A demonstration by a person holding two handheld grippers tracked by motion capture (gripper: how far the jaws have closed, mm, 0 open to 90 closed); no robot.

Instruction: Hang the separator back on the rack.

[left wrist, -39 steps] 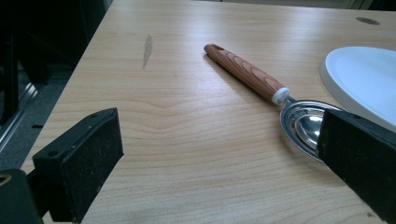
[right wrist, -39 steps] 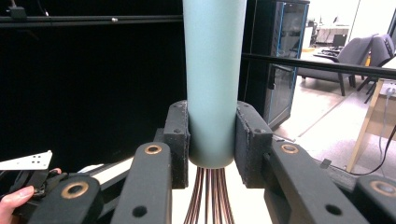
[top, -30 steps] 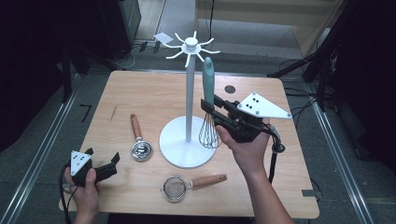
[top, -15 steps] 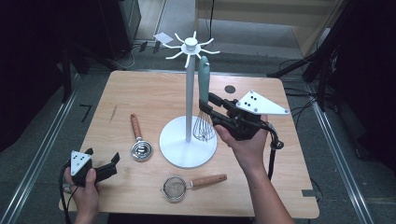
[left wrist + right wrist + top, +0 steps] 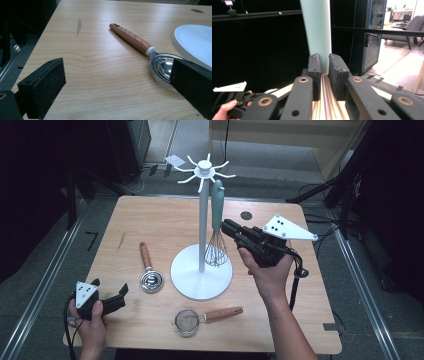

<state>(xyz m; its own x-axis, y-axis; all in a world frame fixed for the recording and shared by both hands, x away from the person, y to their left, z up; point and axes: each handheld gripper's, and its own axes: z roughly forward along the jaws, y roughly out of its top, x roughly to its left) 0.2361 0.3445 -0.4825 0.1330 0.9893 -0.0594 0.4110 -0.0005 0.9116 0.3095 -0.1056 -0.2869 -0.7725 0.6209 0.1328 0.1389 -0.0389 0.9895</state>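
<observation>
A whisk with a pale teal handle hangs upright beside the pole of the white hook stand. Its top sits just under one of the stand's arms; I cannot tell whether it is hooked on. My right gripper has just been closing and is now shut on the whisk where the handle meets the wires, as the right gripper view shows. My left gripper rests open near the table's front left corner. Its jaws stand wide with bare wood between them.
A wooden-handled metal scoop lies left of the stand's round base, just ahead of the left gripper. A small mesh strainer with a wooden handle lies near the front edge. A dark hole marks the far table.
The right gripper and whisk shifted slightly left, toward the stand's pole, and the whisk now hangs straighter. The left gripper has not moved.
</observation>
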